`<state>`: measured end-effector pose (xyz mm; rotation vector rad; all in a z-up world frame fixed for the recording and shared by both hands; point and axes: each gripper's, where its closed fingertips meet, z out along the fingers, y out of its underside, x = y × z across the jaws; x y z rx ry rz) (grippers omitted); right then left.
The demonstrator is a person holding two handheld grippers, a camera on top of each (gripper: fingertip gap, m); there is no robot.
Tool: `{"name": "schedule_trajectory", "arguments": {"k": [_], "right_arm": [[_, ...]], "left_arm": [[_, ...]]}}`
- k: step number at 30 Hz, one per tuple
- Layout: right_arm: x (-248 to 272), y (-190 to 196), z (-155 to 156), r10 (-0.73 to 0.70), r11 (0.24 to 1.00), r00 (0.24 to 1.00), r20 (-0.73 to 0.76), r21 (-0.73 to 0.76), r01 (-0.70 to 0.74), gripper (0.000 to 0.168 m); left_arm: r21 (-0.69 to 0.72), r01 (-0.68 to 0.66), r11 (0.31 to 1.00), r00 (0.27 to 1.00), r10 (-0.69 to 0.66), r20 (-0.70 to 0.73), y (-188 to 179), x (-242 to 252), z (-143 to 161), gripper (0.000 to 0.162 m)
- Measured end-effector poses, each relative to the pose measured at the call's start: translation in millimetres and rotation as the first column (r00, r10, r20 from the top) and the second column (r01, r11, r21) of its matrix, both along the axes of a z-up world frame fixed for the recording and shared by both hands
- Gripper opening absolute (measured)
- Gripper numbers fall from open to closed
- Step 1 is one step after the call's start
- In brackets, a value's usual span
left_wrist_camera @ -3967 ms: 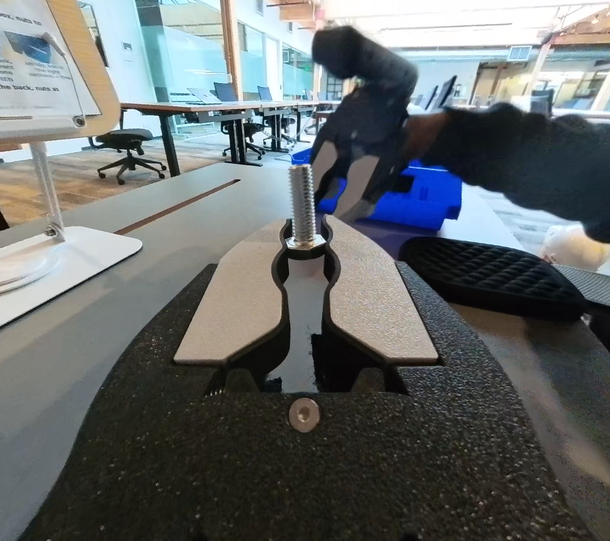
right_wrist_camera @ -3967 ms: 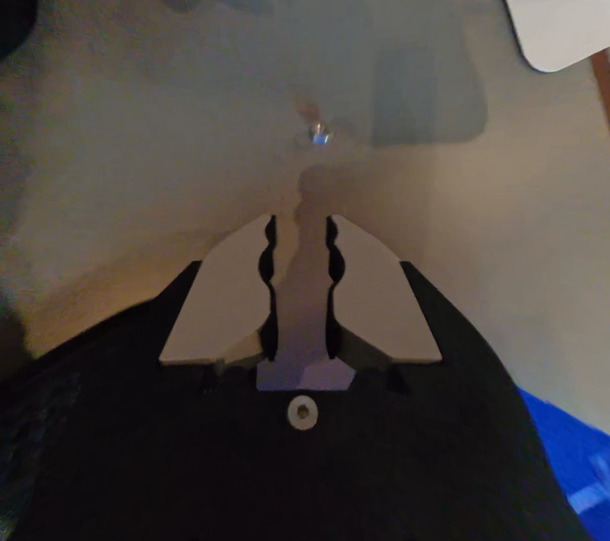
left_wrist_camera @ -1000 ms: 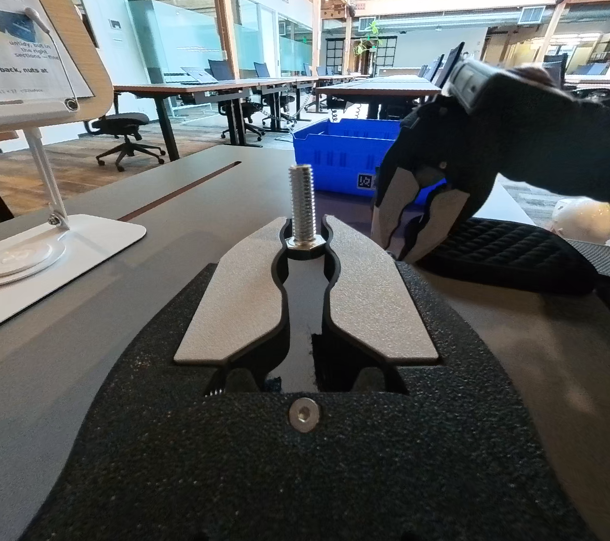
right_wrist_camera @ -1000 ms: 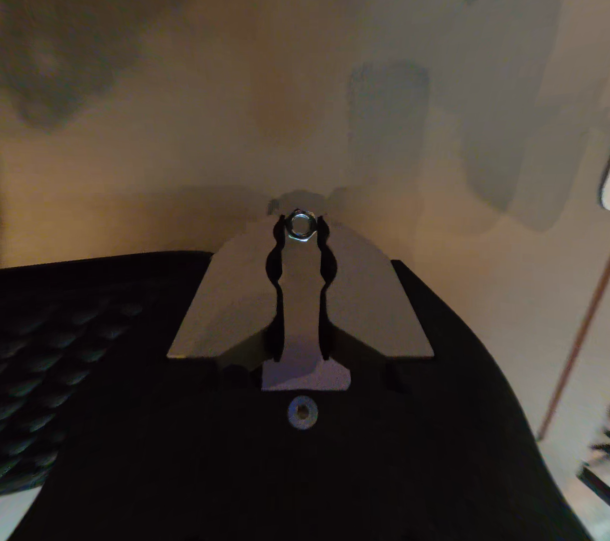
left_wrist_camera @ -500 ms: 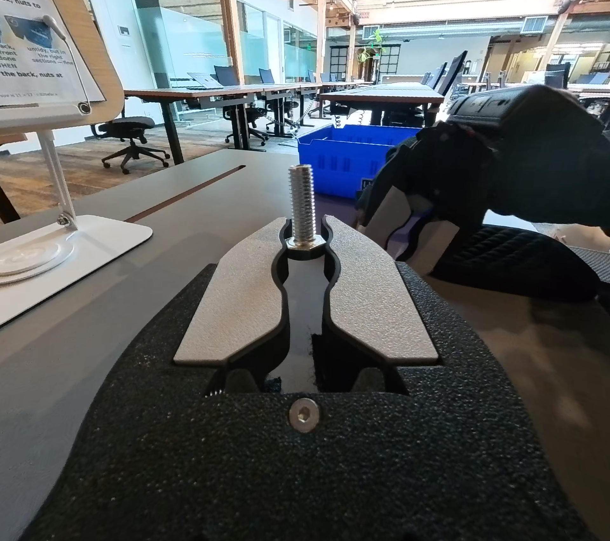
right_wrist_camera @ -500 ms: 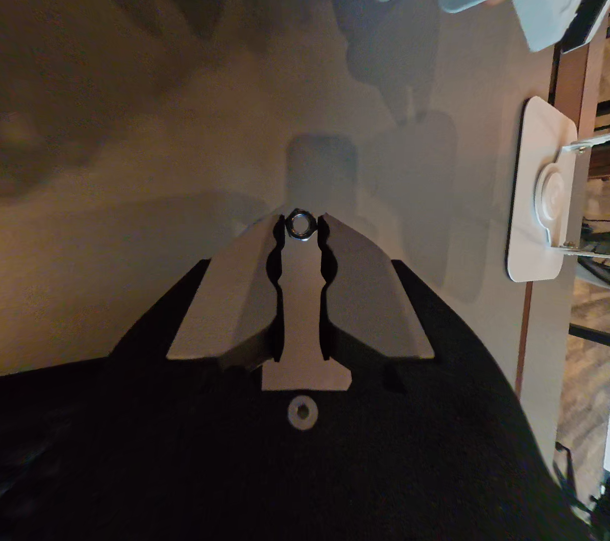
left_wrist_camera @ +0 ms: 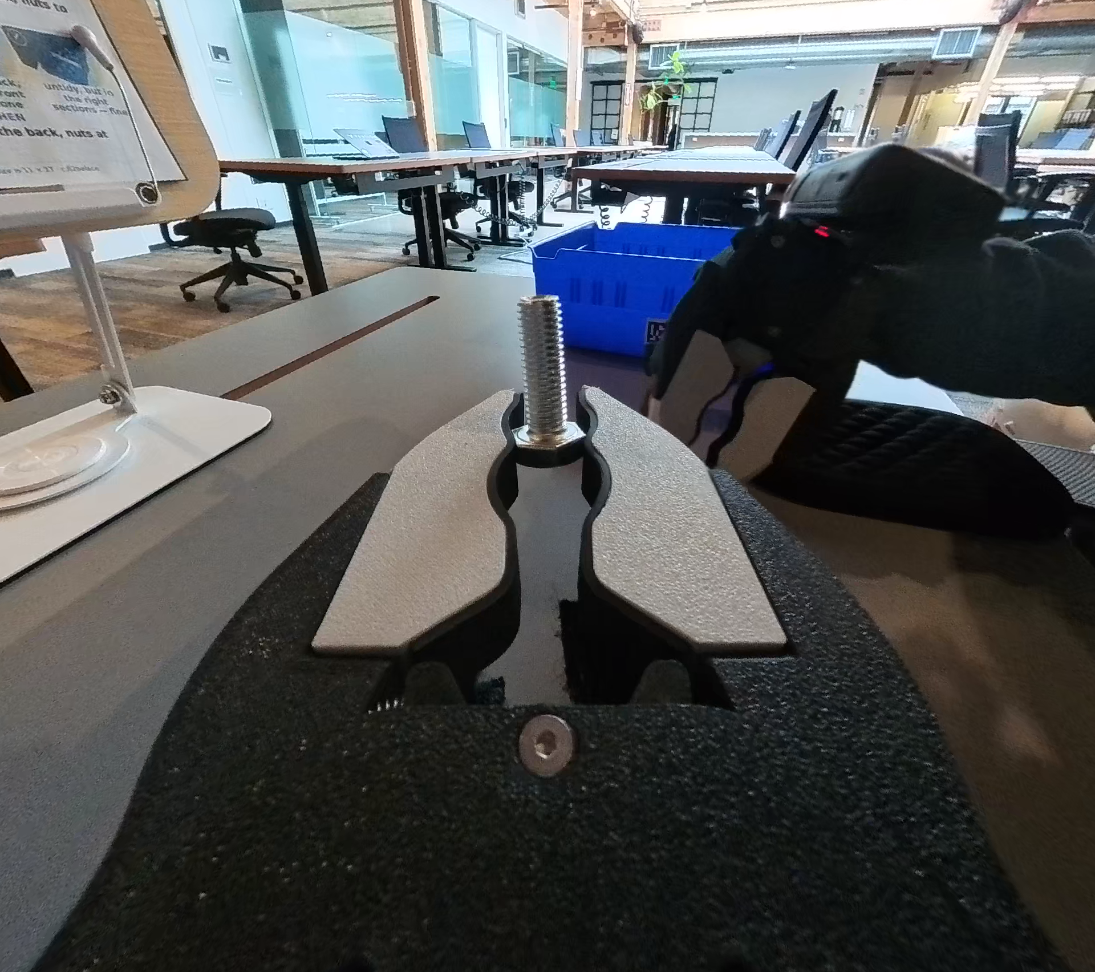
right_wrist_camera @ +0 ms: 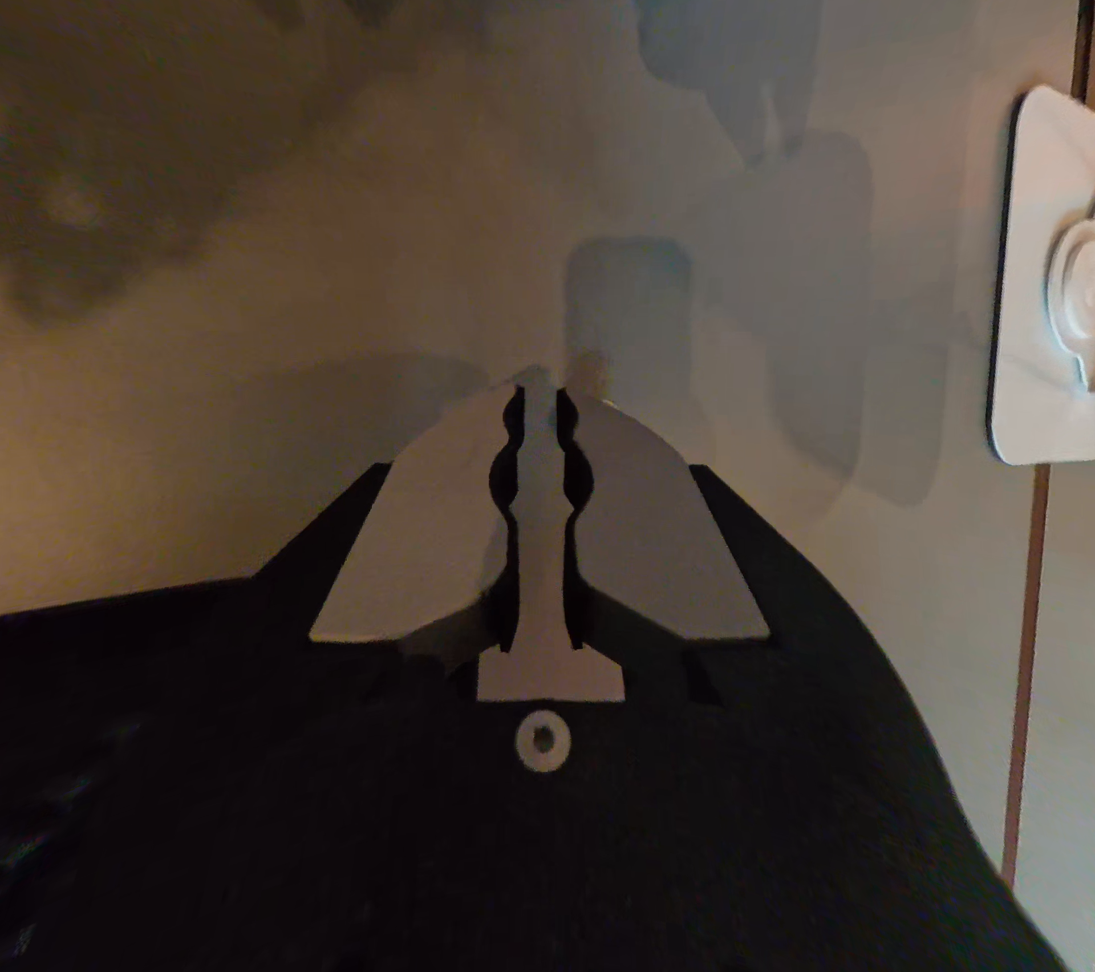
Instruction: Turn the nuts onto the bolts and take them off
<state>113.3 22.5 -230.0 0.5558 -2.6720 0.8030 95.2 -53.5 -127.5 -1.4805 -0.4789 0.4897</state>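
Observation:
My left gripper is shut on the hex head of a silver bolt, whose threaded shaft stands upright above the grey table. My right gripper shows to its right, held by a black-gloved hand and pointing down at the table. In the right wrist view the right gripper has its jaws nearly together with only table showing between them. No nut shows between the fingertips. A small blurred tan spot lies just past the right tip; I cannot tell what it is.
A blue bin stands behind the bolt. A document stand with a white base is at the left, and the base also shows in the right wrist view. A black quilted pad lies at the right. A slot runs along the table. My hands' fingertips stand some 12 cm from each other.
The right gripper held a nut between its tips in both earlier frames; now the nut is gone from them and the jaws are closer together. The left gripper still holds the bolt upright.

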Motion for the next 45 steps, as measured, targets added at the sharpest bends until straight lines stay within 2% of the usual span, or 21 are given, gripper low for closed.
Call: {"name": "schedule_trajectory", "arguments": {"k": [6,11,14,19,24,29,35,45], "right_arm": [[-22,16,0,-0.115,0.993,0.993,0.006,-0.016,0.116,0.015],[-33,0,-2,-0.146,0.987,0.986,0.074,-0.057,0.15,0.005],[-35,-12,-6,-0.139,0.985,0.982,0.128,-0.08,0.15,0.015],[-39,-26,-8,-0.113,0.985,0.982,0.152,-0.114,0.131,0.023],[-37,-26,-16,-0.126,0.986,0.969,0.215,-0.079,0.145,0.016],[-37,-25,-5,-0.123,0.981,0.963,0.241,-0.116,0.155,0.024],[-46,-22,-16,-0.171,0.983,0.948,0.268,-0.016,0.182,0.032],[-47,-28,-18,-0.216,0.976,0.914,0.343,0.07,0.205,0.017]], "left_arm": [[-0.005,0.008,1.0,1.0,-0.008,0.002,2,0,-1,0.017],[-0.005,0.004,1.0,1.0,-0.004,0.002,1,0,-1,0.017],[0.0,0.0,1.0,1.0,0.0,0.002,0,0,0,0.017],[-0.003,0.008,1.0,1.0,-0.008,0.003,1,0,-1,0.017],[0.0,0.01,1.0,1.0,-0.01,0.002,1,1,0,0.017],[-0.001,0.016,1.0,1.0,-0.016,0.001,2,1,0,0.017],[-0.007,0.027,1.0,1.0,-0.027,0.002,4,2,-1,0.017],[-0.007,0.037,0.999,0.999,-0.037,0.006,5,3,-2,0.017]]}}
